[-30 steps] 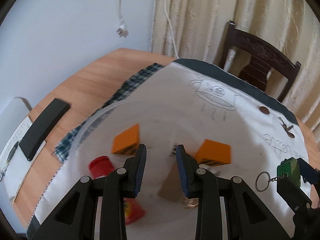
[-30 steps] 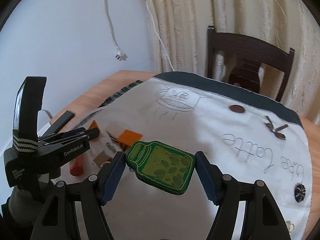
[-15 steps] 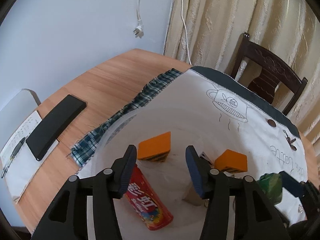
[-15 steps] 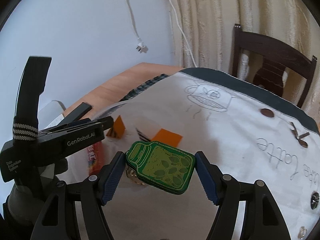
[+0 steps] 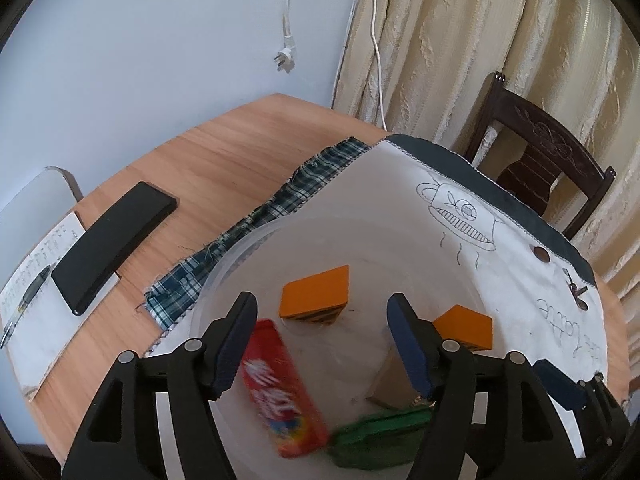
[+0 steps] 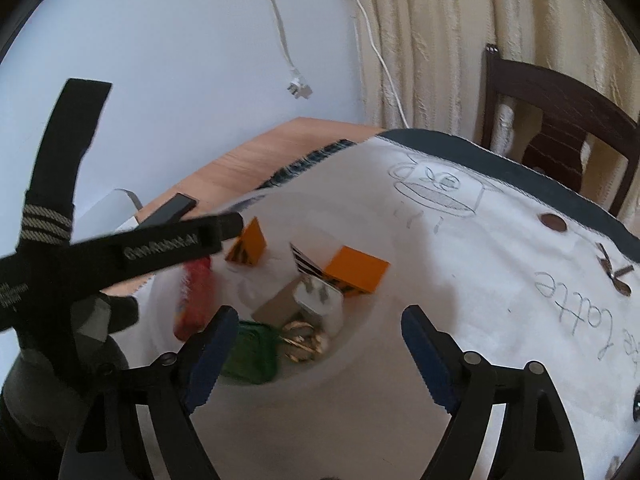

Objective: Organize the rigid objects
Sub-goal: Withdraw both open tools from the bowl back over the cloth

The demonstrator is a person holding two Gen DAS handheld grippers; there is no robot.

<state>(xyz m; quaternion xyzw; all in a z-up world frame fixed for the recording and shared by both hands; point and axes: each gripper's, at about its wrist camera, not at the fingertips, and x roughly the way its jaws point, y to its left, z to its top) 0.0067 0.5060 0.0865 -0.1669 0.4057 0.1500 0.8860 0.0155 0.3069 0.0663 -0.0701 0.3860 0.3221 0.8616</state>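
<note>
Hovering both hand-held grippers, left [image 5: 320, 340] and right [image 6: 316, 354], spread and empty, over the clear bin [image 5: 224, 268].
Risking clipping the bin's rim near the tabletop [image 5: 224, 152] left edge, tipping the red pack [image 5: 280, 392] and green keychain [image 6: 252, 350].

Green tag [image 5: 380, 436]: motion-blurred in the left view, outline smeared, right end hidden behind the left claw's right finger [image 5: 412, 348]. In the right view [image 6: 252, 354] its left part is covered by the right claw's left finger [image 6: 212, 356]; printed pattern unreadable.
Red pack [image 5: 282, 390]: lettering blurred, not legible in either view.
Left claw body in the right view [image 6: 160, 246]: blurred; its label cannot be read.
Key ring [image 6: 304, 340]: small, glare-washed; what hangs on it cannot be told.
Notebook [image 5: 36, 292]: handwriting too small to read, cut by the lens edge.
Chair [image 5: 536, 164]: lower part hidden behind the desk [image 5: 224, 156].
</note>
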